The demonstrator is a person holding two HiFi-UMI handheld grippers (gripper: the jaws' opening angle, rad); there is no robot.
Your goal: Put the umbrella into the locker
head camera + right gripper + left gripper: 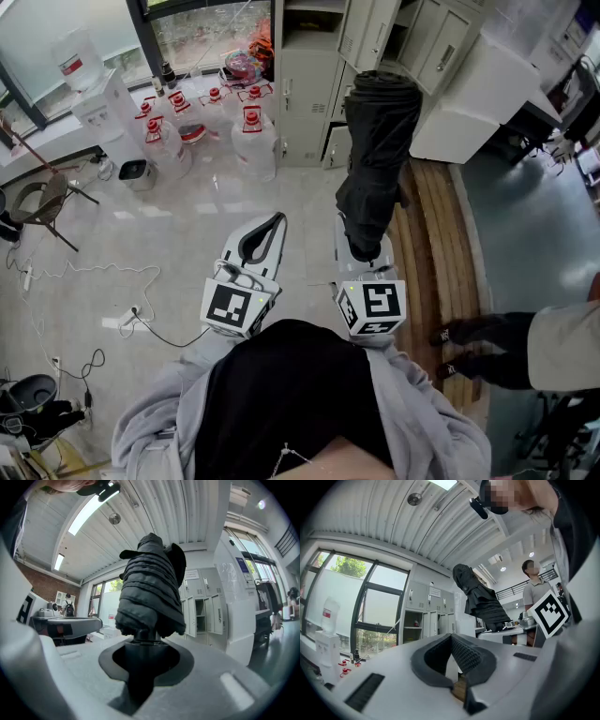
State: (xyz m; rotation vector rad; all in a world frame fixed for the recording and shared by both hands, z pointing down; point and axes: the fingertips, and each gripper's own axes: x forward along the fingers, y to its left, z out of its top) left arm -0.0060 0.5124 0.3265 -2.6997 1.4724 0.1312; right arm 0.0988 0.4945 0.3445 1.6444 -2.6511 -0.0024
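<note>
A folded black umbrella sticks out forward from my right gripper, which is shut on its handle. In the right gripper view the umbrella fills the middle, its dark handle wedged between the jaws of the right gripper. The left gripper hangs beside it on the left, shut, with nothing held; in the left gripper view its pads meet at the left gripper's tip, and the umbrella shows to the right. Grey lockers stand ahead, some doors open, one open compartment visible.
Several water bottles and a water dispenser stand at the window on the left. A chair and loose cables lie at left. A white cabinet is at right. Another person's legs stand by the wooden strip.
</note>
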